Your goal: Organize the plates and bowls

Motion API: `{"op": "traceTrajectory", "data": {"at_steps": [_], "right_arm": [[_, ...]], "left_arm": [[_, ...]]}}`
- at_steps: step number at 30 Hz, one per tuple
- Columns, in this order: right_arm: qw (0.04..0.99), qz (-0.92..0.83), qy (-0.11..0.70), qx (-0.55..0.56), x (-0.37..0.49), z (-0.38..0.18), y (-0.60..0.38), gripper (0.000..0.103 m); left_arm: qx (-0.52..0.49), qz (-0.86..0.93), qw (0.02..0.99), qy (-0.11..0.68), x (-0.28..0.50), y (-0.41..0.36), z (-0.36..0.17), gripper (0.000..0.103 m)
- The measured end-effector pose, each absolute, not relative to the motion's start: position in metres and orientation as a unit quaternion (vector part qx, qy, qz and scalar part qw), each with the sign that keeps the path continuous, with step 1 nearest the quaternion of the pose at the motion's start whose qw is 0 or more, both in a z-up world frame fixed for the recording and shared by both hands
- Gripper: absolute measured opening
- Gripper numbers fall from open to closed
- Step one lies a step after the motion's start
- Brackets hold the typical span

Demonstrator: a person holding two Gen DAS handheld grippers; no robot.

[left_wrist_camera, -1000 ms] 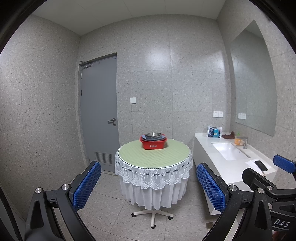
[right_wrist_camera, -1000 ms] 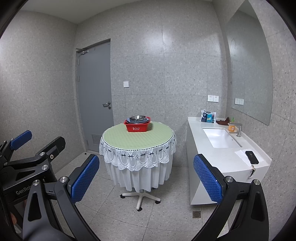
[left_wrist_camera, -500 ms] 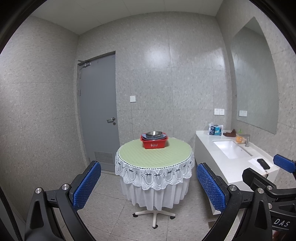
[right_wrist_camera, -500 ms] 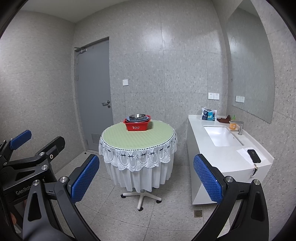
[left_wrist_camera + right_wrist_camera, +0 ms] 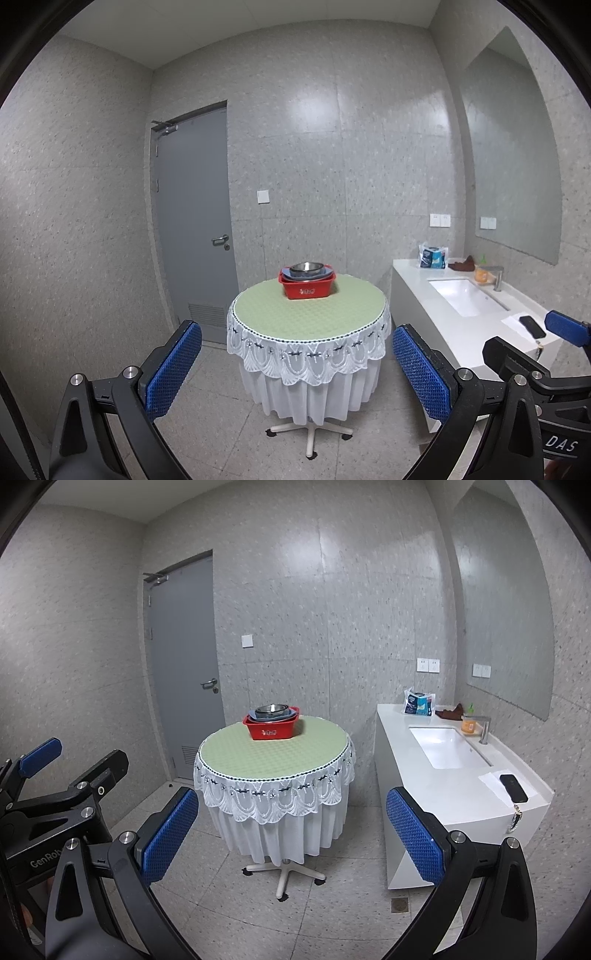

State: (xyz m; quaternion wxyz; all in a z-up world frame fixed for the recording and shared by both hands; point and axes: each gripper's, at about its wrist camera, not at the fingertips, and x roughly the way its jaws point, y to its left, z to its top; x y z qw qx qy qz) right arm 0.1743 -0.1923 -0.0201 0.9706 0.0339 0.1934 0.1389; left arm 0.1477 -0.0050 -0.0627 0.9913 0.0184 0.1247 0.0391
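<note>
The stack of dishes [image 5: 307, 270] is seen inside a red plastic basin [image 5: 307, 286], with a metal bowl [image 5: 307, 267] uppermost and blue-grey plates or bowls beneath it whose number cannot be told at this distance. The basin is set toward the far edge of a round surface [image 5: 295, 314] covered by a pale green cloth with a white lace skirt, and this surface is carried on a white star-shaped swivel base [image 5: 309, 432].

The left gripper [image 5: 297, 373] is held well back from the round surface, above the tiled floor [image 5: 221, 435]; its jaws are spread wide apart, and nothing is held between the blue pads [image 5: 173, 369]. The right gripper [image 5: 291, 834] is likewise held well short of the basin, its jaws wide apart and nothing gripped. In the right wrist view the stack [image 5: 272, 712] and basin [image 5: 271, 727] are seen from slightly further right, and the left gripper's body is visible at the lower left edge.

To the right of the round surface, a white vanity counter [image 5: 461, 332] with an inset sink [image 5: 463, 301] is set against the wall below a mirror [image 5: 513, 147]. A metal faucet [image 5: 495, 277], an orange bottle [image 5: 481, 275], a brown cloth [image 5: 461, 264] and a pack of tissues [image 5: 432, 256] are placed along its far end, and a black phone [image 5: 532, 326] lies on a white paper at its near end. A closed grey door [image 5: 192, 229] is seen in the back wall to the left.
</note>
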Motion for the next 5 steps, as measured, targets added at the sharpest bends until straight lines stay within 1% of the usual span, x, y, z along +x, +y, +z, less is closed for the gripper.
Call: {"op": "traceTrajectory", "data": {"at_steps": [5], "right_arm": [[0.969,0.141,0.200,0.041,0.205,-0.028,-0.203,0.103]], "left_arm": [[0.023,0.043,0.991,0.127,0.187,-0.020,-0.073,0.102]]}}
